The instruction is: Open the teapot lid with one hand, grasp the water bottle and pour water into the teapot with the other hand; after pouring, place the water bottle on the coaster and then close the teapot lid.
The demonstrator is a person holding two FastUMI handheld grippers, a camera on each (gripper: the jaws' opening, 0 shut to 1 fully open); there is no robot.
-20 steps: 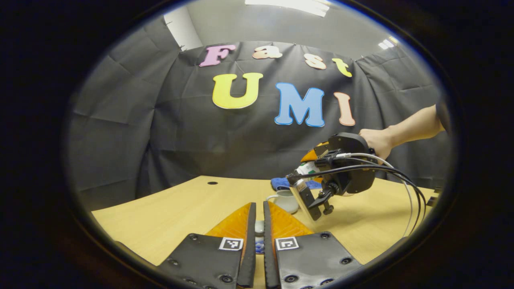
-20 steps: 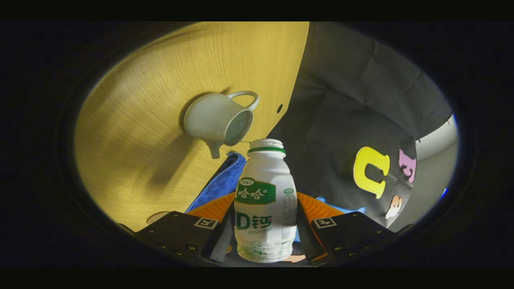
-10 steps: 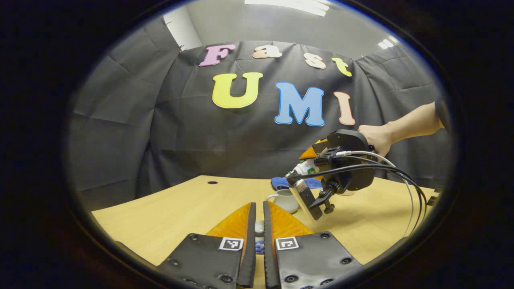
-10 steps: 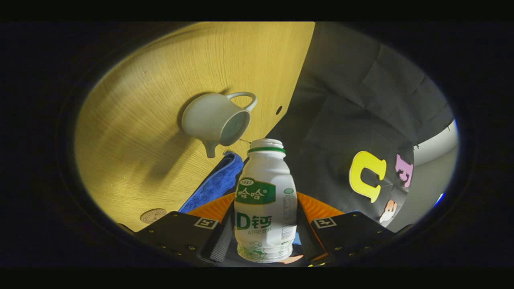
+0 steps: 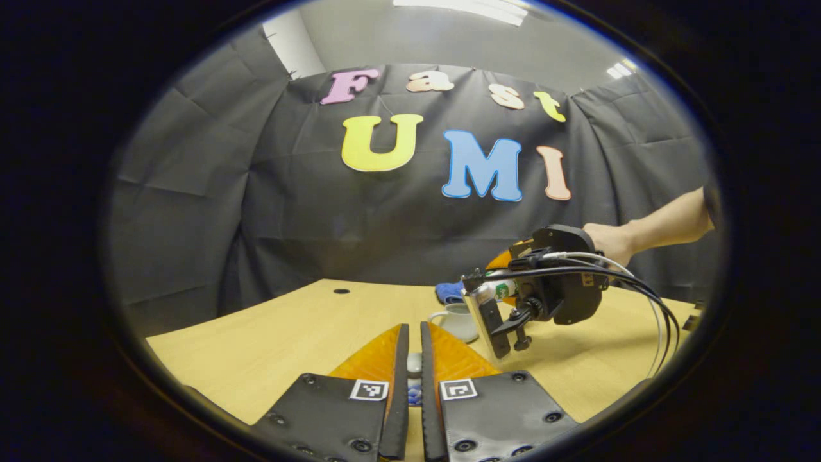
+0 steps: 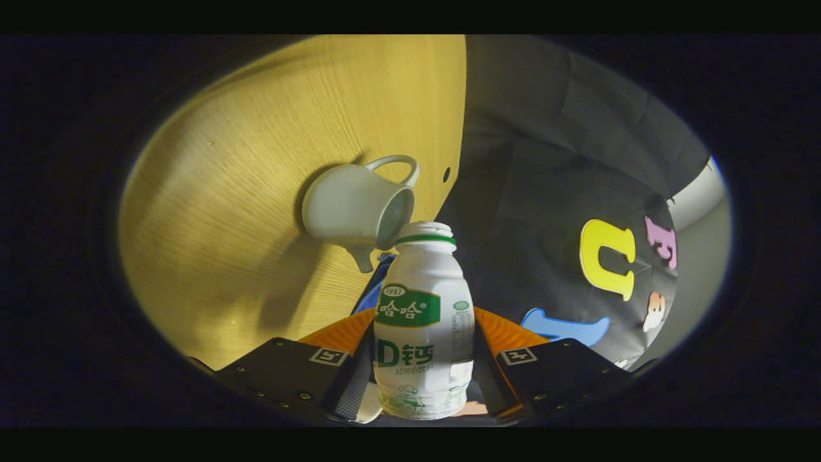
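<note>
While the right gripper sat tipped way over on its side, its two fingers were pinching the water bottle by the lower body, one on each flank, so that grip looked solid. Just past the bottle's open mouth was the teapot, white, lid off, its opening turned toward the camera and nearly lined up with the bottle's rim, handle on the far side and spout pointing toward the gripper. It stood on the wooden surface. A bit of blue cloth peeked out beside the bottle's neck, near the teapot's spout. Couldn't tell if any water was actually coming out.

From the left gripper view, the left gripper had its fingers pressed nearly together with a small pale object, probably the teapot lid, caught in the narrow gap between them. Honestly too little of it showed to be sure. It hung low over the surface. Farther out, the teapot stood a bit right of centre, with the right gripper tilted just above it, held by a hand reaching in from the right, cables trailing off. The bottle poked out of it above the pot. Behind those lay the blue cloth at the back of the surface.
</note>
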